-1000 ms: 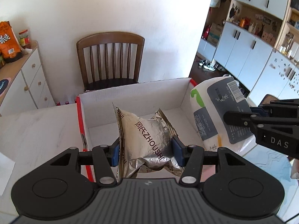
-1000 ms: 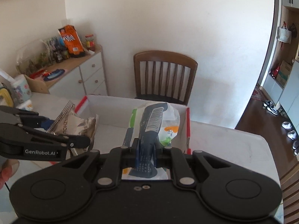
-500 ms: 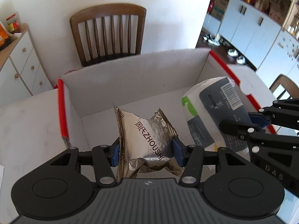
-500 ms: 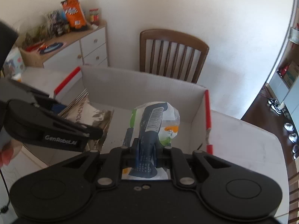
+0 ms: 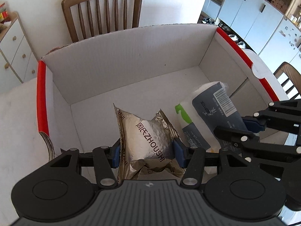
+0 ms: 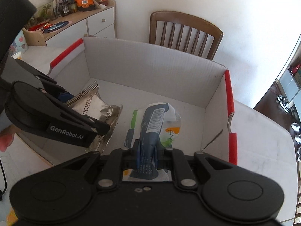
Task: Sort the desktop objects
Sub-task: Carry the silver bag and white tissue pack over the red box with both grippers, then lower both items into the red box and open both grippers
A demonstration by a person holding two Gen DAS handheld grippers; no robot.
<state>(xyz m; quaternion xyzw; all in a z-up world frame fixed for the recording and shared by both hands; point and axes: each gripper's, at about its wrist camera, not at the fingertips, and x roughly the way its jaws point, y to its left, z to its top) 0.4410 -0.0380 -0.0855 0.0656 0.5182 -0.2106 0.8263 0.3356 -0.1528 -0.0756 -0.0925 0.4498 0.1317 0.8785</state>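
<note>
Left jaws: the left gripper (image 5: 146, 151) stands part-way closed, its blue pads pressing both sides of the foil packet (image 5: 150, 137) at lower centre of the left view.
Right jaws: the right gripper (image 6: 147, 157) is pinched nearly fully together on the tail end of the white pouch (image 6: 156, 120), lower centre of the right view.
Where the things are: both hang inside the open box (image 5: 131, 56), low over its floor, the packet left of the pouch; whether either touches the floor I cannot tell.
Foil packet: likely light, puffy and crinkly, slick on the outside; the padded middle looks the safest hold, since the flat sealed edges would fold.
White pouch: soft and floppy with a dark printed label; held by its end it droops, so a hold nearer the middle would likely steady it.
Box: white corrugated walls with red rims, floor bare around the two items.
Surface: pale (image 6: 263, 131), carrying the box.
Room: a wooden chair (image 5: 103, 9) against a white wall at top; a drawer cabinet (image 6: 97, 24) with snacks and jars at upper left of the right view.
</note>
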